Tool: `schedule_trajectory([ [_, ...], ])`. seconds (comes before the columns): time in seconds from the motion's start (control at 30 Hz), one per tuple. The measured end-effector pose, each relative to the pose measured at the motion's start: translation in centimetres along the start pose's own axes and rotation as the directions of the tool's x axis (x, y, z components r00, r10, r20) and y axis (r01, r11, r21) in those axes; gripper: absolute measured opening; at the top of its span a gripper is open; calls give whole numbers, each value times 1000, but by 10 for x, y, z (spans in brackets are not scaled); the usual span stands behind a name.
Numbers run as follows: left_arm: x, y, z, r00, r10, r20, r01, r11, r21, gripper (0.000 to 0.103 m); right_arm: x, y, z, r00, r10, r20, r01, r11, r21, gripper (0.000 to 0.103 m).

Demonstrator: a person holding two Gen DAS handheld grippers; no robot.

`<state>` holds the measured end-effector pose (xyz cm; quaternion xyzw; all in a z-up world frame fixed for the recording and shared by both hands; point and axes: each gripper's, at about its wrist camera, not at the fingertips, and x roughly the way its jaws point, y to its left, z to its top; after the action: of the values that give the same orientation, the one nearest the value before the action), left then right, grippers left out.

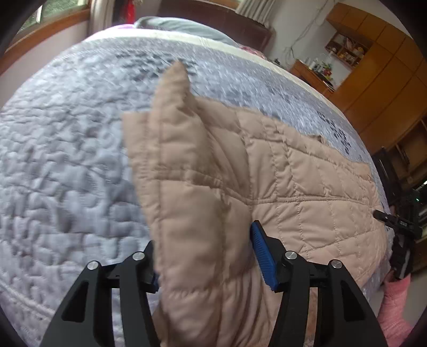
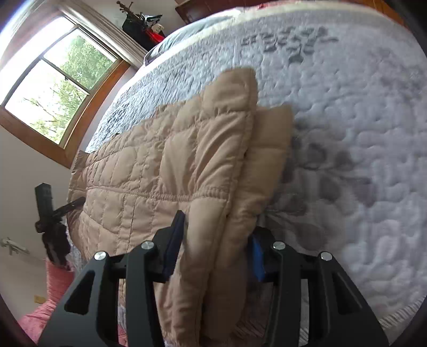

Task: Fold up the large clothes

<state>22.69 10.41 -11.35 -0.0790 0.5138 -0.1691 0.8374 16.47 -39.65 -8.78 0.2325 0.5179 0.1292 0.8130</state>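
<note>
A tan quilted jacket (image 1: 307, 170) lies on a grey quilted bedspread (image 1: 61, 160). My left gripper (image 1: 205, 256) is shut on a thick fold of the jacket's left edge, which stands up between the blue pads. In the right wrist view the same jacket (image 2: 149, 170) spreads to the left. My right gripper (image 2: 216, 245) is shut on the jacket's right edge, two layers pinched between the pads. The other gripper (image 1: 400, 229) shows at the far right of the left wrist view, and at the left of the right wrist view (image 2: 50, 213).
The bedspread (image 2: 347, 133) covers the whole bed. A pillow (image 1: 181, 25) lies at the head. Wooden cabinets (image 1: 379, 74) stand to the right, a window (image 2: 53, 88) to the left. A pink sleeve (image 1: 395, 309) is at the bed's near edge.
</note>
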Motion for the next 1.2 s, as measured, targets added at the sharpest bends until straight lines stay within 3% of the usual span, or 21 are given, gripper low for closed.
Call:
schedule_trajectory([
  [0.1, -32, -1, 0, 995, 68, 68, -68, 998, -1, 57, -29, 12, -6, 995, -85, 51, 87, 996, -34, 41],
  [0.2, -63, -8, 0, 977, 142, 156, -146, 989, 10, 57, -56, 27, -10, 985, -131, 116, 141, 987, -82, 41],
  [0.33, -75, -30, 7, 973, 126, 196, -137, 989, 47, 57, -70, 51, -7, 983, -119, 141, 141, 977, -159, 41],
  [0.43, -63, -54, 9, 976, 108, 190, -130, 986, 106, 57, -51, 71, -3, 990, -108, 92, 125, 971, -204, 40],
  [0.7, -9, -51, 9, 961, 242, 136, -262, 952, 158, 57, -3, 51, 4, 986, -165, 7, 164, 974, -155, 35],
  [0.77, -1, -47, 7, 961, 246, 127, -265, 950, 165, 57, 8, 39, 4, 989, -147, -22, 144, 982, -122, 30],
  [0.93, 9, -44, 1, 956, 261, 137, -283, 943, 174, 58, 22, 22, 1, 994, -99, -43, 96, 992, -83, 29],
  [1.2, 13, -36, 0, 966, 225, 128, -244, 956, 160, 58, 29, 25, -3, 992, -127, -17, 125, 988, -94, 30],
])
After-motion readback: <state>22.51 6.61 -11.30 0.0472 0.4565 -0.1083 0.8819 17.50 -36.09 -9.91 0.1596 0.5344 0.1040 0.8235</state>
